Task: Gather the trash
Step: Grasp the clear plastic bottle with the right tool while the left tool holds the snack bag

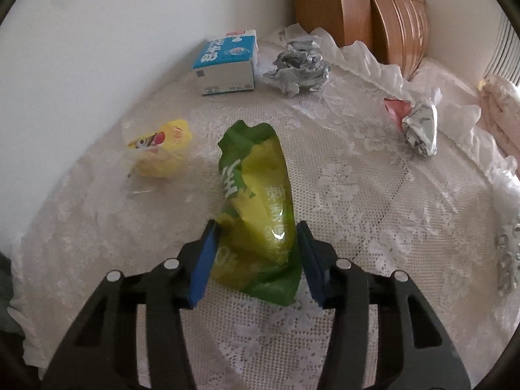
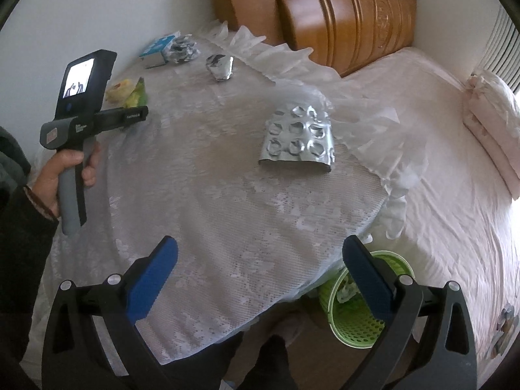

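My left gripper (image 1: 257, 227) points down at the lace-covered table (image 1: 373, 195), with its blue pads pressed on both sides of a green and yellow snack bag (image 1: 260, 175). Beyond it lie a yellow wrapper (image 1: 162, 149), a blue milk carton (image 1: 226, 61), crumpled grey paper (image 1: 297, 65) and a foil wrapper (image 1: 419, 123). My right gripper (image 2: 261, 242) hangs open over the table's near edge with nothing between its fingers. A silver blister pack (image 2: 297, 138) lies ahead of it. A green mesh basket (image 2: 354, 321) holding some trash stands on the floor under its right finger.
A person's hand (image 2: 52, 175) holds the left gripper's handle at the table's left side. A bed (image 2: 438, 195) with a wooden headboard (image 2: 341, 16) runs along the right, with folded bedding (image 2: 490, 120) on it. A white wall backs the table.
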Demonstrator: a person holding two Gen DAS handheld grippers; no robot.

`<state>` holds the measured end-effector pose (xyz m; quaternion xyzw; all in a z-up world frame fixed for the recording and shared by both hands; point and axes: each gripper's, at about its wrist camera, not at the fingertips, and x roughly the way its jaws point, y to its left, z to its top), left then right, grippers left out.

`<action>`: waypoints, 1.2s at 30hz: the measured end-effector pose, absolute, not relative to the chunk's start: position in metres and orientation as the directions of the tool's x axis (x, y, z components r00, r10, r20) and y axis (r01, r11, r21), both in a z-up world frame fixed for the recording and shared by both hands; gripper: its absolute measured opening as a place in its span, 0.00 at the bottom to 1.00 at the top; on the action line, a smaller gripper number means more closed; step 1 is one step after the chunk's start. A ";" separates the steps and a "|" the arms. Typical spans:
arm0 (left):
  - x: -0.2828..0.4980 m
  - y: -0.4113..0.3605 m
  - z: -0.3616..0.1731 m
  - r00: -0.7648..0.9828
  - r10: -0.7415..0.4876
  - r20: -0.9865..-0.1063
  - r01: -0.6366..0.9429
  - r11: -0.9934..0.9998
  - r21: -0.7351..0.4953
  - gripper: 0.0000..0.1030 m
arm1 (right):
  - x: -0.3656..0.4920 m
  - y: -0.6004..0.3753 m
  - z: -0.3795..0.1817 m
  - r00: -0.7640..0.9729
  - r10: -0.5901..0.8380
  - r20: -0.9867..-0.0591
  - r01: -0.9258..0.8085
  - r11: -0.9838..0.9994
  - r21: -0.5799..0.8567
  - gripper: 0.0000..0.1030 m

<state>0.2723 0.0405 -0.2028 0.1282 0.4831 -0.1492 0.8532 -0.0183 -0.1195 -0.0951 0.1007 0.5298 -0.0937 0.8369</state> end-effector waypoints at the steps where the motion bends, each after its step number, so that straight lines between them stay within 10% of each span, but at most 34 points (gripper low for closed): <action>1: 0.272 0.042 -0.202 0.488 -0.139 -0.862 0.376 0.924 0.064 0.40 | -0.018 -0.118 -0.095 0.422 -0.048 -0.906 0.261 0.963 0.070 0.98; 36: 0.152 0.236 -0.145 0.566 -0.016 -0.824 0.023 1.000 -0.003 0.34 | 0.260 0.088 -0.117 0.453 0.274 -0.848 -0.202 0.958 0.202 0.98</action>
